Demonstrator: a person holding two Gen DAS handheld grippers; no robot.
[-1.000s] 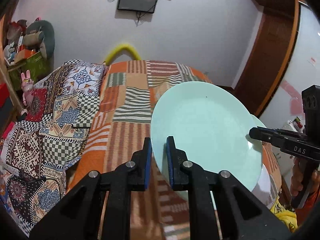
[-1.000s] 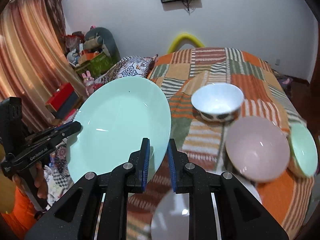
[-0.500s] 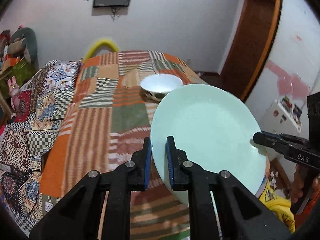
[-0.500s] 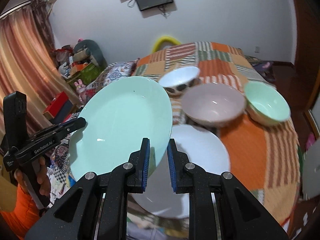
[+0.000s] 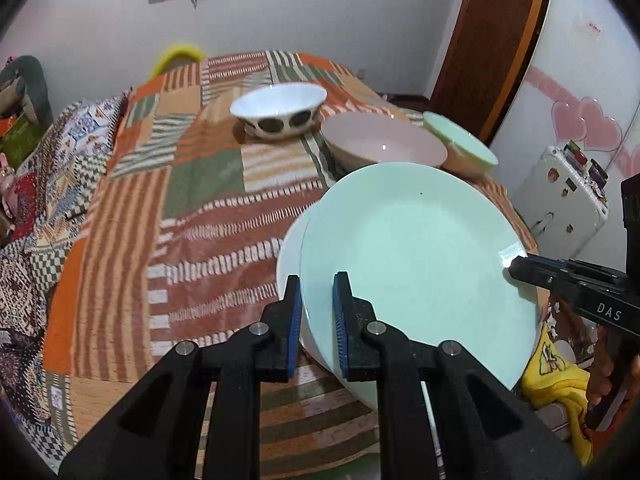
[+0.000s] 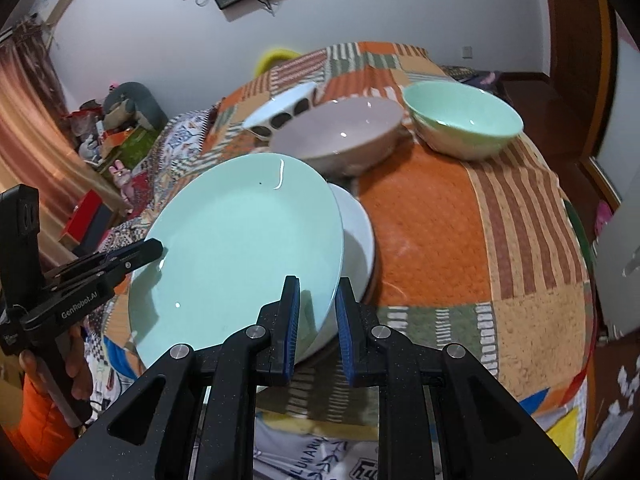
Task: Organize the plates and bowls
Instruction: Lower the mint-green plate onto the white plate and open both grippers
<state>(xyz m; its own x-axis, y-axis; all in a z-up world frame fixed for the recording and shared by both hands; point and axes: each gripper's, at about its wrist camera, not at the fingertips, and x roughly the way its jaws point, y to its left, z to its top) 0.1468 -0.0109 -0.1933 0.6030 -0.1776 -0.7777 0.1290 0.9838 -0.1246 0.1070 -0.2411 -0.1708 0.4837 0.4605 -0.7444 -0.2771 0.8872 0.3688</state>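
Gripping a mint-green plate (image 5: 416,264) by opposite edges, both grippers hold it tilted above a white plate (image 6: 356,240) that lies on the patchwork cloth (image 5: 168,216) covering the table. The left gripper (image 5: 316,312) has its blue pads clenched on the near edge of the green plate, whose rim runs down between the two jaws and hides part of the right-hand pad. Across the plate in that view, the right gripper (image 5: 516,266) pinches the far rim with its black tips, a hand (image 5: 604,376) wrapped around its handle. From the right wrist view, the right gripper (image 6: 316,316) likewise clamps the plate's lower right edge between its pads, and the left gripper (image 6: 154,248) bites the rim at the far left, held by a hand (image 6: 76,364) in an orange sleeve (image 6: 36,428). The white plate peeks out from beneath the green one on its outer side, close under it; whether the two touch cannot be told. Behind the plates stand three bowls in a row: a white bowl with dark spots (image 5: 280,110), a pale pink bowl (image 5: 382,146) beside it, and a green bowl (image 6: 462,120) at the end.
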